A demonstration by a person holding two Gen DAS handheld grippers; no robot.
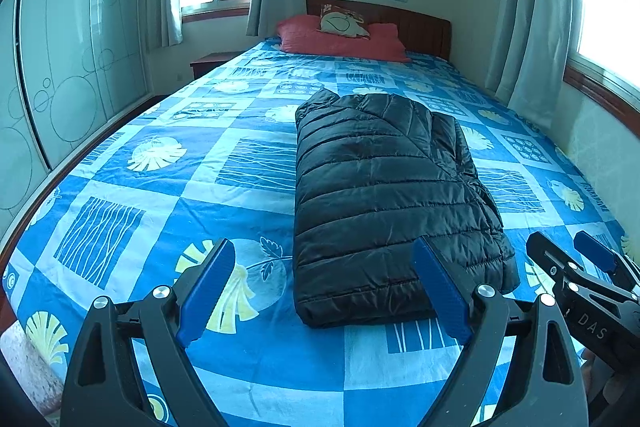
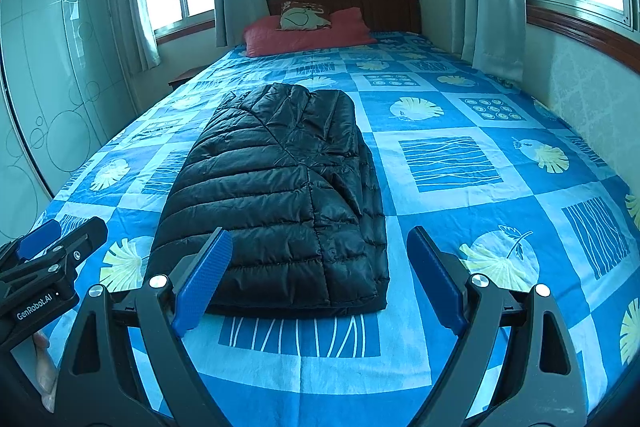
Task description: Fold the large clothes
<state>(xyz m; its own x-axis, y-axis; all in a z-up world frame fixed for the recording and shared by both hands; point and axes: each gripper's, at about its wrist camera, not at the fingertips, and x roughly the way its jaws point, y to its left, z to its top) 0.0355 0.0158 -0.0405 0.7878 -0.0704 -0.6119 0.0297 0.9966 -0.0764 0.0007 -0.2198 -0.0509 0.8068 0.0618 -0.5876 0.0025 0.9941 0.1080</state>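
Observation:
A black quilted puffer jacket (image 1: 384, 203) lies folded into a long narrow bundle on the blue patterned bedsheet (image 1: 168, 187); it also shows in the right wrist view (image 2: 280, 195). My left gripper (image 1: 324, 287) is open and empty, held above the near end of the jacket, apart from it. My right gripper (image 2: 320, 279) is open and empty, also over the jacket's near end. The right gripper shows at the right edge of the left wrist view (image 1: 576, 259), and the left gripper shows at the left edge of the right wrist view (image 2: 60, 239).
A red pillow (image 1: 340, 41) and a small patterned cushion (image 1: 344, 23) lie at the wooden headboard (image 1: 416, 23). A glass wardrobe (image 1: 72, 59) stands to the left. Curtains and windows line both sides. A wall (image 2: 588, 95) runs along the bed's right edge.

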